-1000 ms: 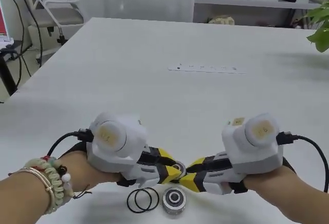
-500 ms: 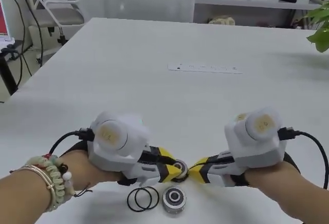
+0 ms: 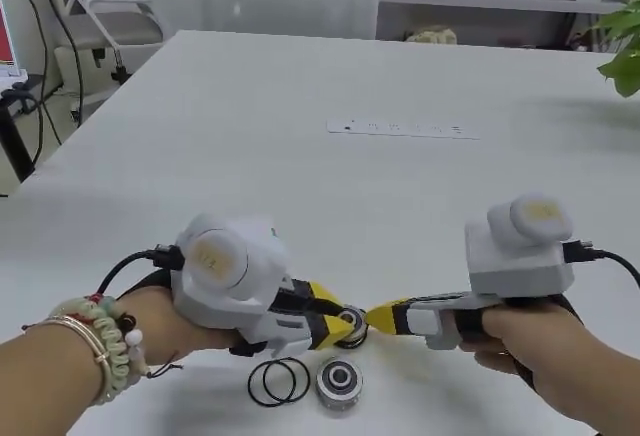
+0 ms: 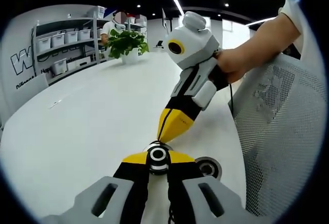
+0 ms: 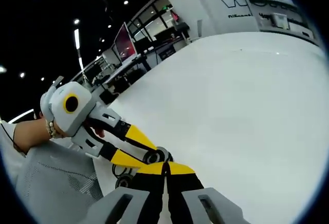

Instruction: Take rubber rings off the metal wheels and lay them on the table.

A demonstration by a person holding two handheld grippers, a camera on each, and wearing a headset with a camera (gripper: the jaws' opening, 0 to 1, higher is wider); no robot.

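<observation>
Right gripper (image 3: 378, 317) rolled and drew rightward, jaws together, tip against the metal wheel (image 3: 352, 320) clamped in left gripper (image 3: 343, 327); two rubber rings (image 3: 278, 384), second wheel (image 3: 339, 381) lie on table (image 3: 300, 156) nearby.

A small silver metal wheel (image 3: 350, 321) with a dark bore is clamped between the left gripper (image 4: 158, 157) tips. A second matching wheel (image 3: 339, 383) lies flat (bore upward) on the white table (image 3: 300, 156), just beside two thin black rubber rings (image 3: 278, 386), which overlap and lie flat.
</observation>
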